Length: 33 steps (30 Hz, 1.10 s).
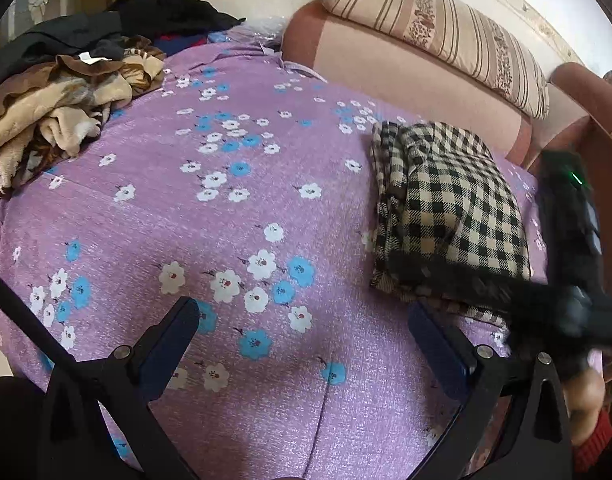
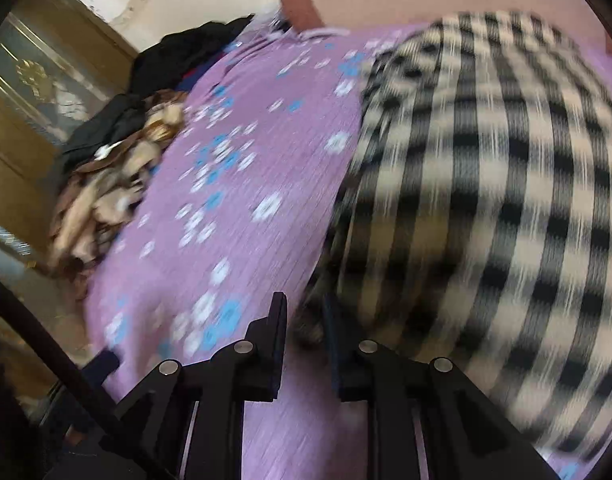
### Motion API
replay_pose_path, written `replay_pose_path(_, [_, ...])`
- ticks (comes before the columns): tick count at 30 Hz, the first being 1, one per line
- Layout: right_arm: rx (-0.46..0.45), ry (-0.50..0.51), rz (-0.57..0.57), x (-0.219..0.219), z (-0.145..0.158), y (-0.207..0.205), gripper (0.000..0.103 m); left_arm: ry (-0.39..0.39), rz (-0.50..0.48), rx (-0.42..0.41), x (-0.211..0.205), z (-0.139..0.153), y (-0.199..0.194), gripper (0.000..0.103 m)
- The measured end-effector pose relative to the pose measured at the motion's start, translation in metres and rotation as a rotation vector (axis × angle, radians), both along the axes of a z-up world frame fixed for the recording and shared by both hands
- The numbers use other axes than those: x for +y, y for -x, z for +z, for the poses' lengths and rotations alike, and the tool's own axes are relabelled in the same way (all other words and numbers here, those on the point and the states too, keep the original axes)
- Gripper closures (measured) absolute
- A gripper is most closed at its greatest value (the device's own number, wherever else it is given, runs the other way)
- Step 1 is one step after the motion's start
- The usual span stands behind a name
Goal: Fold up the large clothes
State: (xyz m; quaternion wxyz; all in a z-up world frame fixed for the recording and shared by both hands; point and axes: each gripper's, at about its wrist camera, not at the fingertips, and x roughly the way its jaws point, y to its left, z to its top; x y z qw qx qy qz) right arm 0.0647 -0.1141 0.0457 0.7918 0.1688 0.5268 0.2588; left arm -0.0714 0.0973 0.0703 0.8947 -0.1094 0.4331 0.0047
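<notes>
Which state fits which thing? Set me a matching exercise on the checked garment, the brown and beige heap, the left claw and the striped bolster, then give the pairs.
Things:
1. checked garment
2. brown and beige heap
3. left claw
4. striped bolster

States:
A. open, over the floral sheet, holding nothing
B. crumpled at the bed's far left edge
C. folded on the right side of the bed
D. lying along the top of the pink headboard

Pairs: 1-C, 2-B, 3-A, 4-D
</notes>
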Motion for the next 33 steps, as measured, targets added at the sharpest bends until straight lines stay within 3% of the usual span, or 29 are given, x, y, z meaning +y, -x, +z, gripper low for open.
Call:
replay_pose_path(4, [0.028,-0.016,0.028,-0.014,0.005,0.03,0.083,-0.034,-0.008,-0.013,-0.006,0.0,0.004,0.0])
replay_pose_path(7, [-0.016,0.044,0.017,-0.029,0.016,0.055,0.08,-0.071,-0.023,-0.021,-0.013,-0.002,0.007,0.0])
replay_pose_path(12, [-0.178,0.351,-0.128,-0.057,0.032,0.094,0.048,-0.129,-0.065,-0.013,-0.032,-0.01,0.011,0.0])
replay_pose_path(17, [-0.257,0.553,-0.279,-0.081,0.03,0.117,0.043,-0.162,-0.122,0.001,-0.051,-0.021,0.015,0.0])
replay_pose_path(24, [-0.218,0.58,-0.338,-0.103,0.018,0.12,0.043,-0.191,-0.165,0.035,-0.063,-0.036,0.015,0.0])
replay_pose_path(33, [-0.24,0.654,-0.363,-0.091,0.017,0.121,0.038,-0.164,-0.153,0.06,-0.058,-0.04,0.01,0.0])
